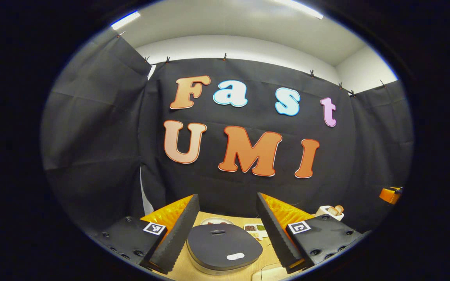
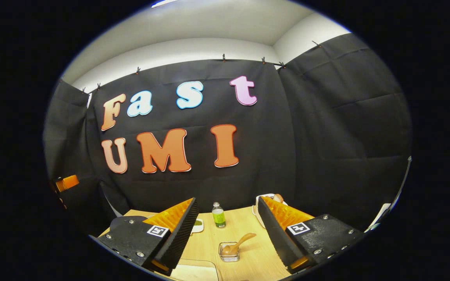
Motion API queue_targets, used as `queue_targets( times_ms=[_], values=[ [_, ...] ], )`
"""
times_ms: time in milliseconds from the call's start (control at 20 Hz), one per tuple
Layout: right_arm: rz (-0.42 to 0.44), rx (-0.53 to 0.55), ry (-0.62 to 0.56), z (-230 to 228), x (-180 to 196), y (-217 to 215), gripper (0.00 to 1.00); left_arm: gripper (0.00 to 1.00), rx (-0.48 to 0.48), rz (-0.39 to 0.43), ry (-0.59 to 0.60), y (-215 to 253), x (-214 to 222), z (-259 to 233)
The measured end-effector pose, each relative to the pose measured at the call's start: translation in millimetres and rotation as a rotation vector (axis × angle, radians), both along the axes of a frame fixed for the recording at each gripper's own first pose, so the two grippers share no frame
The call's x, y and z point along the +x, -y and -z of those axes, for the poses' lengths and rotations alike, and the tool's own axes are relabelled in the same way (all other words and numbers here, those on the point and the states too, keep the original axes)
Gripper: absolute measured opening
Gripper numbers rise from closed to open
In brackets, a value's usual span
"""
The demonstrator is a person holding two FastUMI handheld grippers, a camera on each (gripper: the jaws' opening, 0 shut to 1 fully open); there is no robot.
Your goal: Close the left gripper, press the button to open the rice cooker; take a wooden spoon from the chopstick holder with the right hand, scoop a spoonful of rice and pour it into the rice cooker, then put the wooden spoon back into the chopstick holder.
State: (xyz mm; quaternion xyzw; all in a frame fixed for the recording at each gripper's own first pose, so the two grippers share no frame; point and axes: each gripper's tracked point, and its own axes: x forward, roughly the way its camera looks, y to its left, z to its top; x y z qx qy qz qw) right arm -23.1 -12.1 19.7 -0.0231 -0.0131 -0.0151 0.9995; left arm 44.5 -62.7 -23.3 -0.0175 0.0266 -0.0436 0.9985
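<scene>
The dark rice cooker (image 1: 225, 246) stands on the wooden table with its lid down and a pale button (image 1: 235, 256) on its near edge. My left gripper (image 1: 228, 203) hangs open above and in front of it, touching nothing. A white chopstick holder (image 1: 329, 212) with wooden handles stands at the right. In the right gripper view, my right gripper (image 2: 227, 201) is open and empty. Below it, a wooden spoon (image 2: 240, 242) lies in a small clear dish (image 2: 229, 251). The white holder (image 2: 266, 199) peeks out behind the right finger.
A green bottle (image 2: 219, 215) stands at the back of the table. Behind the cooker are a plate (image 1: 217, 221) and a divided dish of beans (image 1: 255, 228). A pale board (image 2: 193, 269) lies at the near edge. The other gripper's orange part (image 1: 389, 194) shows far right.
</scene>
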Motion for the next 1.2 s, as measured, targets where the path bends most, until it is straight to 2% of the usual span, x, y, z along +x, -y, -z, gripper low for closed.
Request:
queue_targets(
  times_ms=[300,400,550,600,650,750,800,1050,1200],
  values=[
    [-0.053,-0.044,-0.008,5,22,-6,0.94,0.92,0.027,-0.038,0.024,-3,-5,-8],
    [-0.063,-0.051,-0.016,8,29,-6,0.94,0.68,0.043,-0.054,0.011,-5,-8,-3],
    [-0.079,-0.042,-0.029,15,36,-9,0.94,0.52,0.067,-0.056,-0.02,-2,-7,4],
    [-0.083,-0.038,-0.03,16,38,-9,0.94,0.54,0.073,-0.059,-0.021,-4,-9,8],
    [-0.084,-0.036,-0.031,17,38,-8,0.94,0.39,0.094,-0.093,-0.02,-8,-8,8],
    [-0.08,-0.034,-0.035,20,41,-6,0.94,0.1,0.098,-0.068,-0.044,-4,-13,13],
    [-0.076,-0.034,-0.037,20,42,-4,0.94,0.04,0.09,-0.043,-0.057,2,-7,17],
    [-0.054,-0.023,-0.042,24,44,6,0.94,0.04,0.048,0.046,-0.144,28,8,53],
    [-0.034,-0.011,-0.048,27,44,15,0.94,0.04,0.059,0.092,-0.208,40,16,83]
  ],
)
